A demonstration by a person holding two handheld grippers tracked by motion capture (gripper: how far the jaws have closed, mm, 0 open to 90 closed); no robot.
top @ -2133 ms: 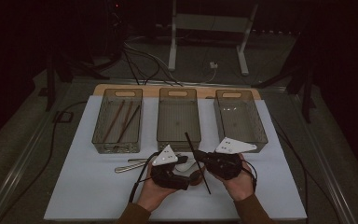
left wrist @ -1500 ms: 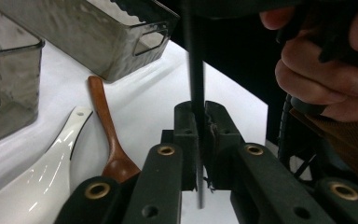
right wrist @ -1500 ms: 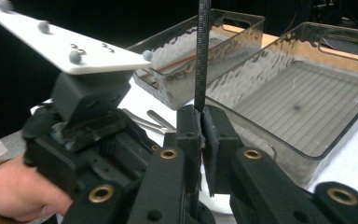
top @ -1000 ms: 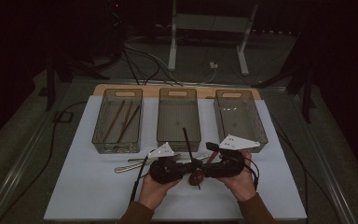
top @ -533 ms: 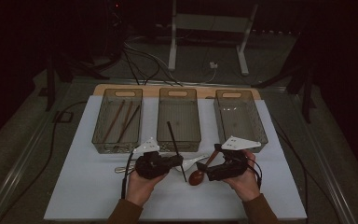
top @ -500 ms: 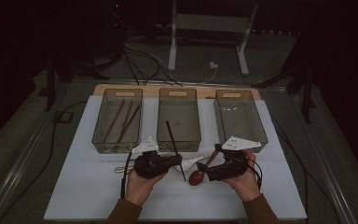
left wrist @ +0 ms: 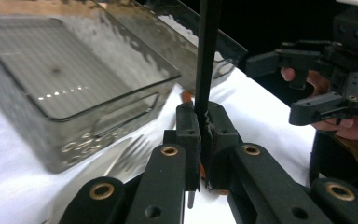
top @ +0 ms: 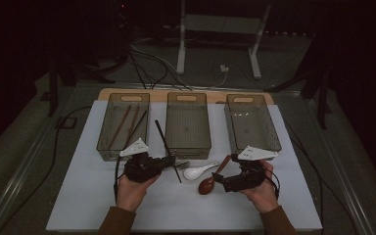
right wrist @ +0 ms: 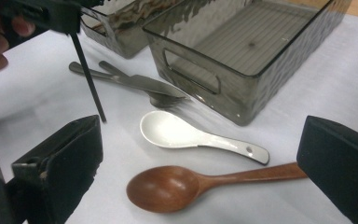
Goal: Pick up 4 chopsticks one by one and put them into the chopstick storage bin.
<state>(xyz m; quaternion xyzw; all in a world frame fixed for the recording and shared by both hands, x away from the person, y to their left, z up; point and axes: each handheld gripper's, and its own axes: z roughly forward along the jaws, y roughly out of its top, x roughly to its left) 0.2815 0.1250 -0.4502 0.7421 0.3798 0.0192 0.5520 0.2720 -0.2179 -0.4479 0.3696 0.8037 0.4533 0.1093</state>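
My left gripper is clamped on a black chopstick, which stands tilted up out of the jaws in front of the middle bin, its lower tip close above the white table cover. My right gripper has just spread its jaws wide; the wooden spoon lies flat on the cover between them, touched by neither pad. A white ceramic spoon lies just beside it, and a metal fork rests by the middle bin
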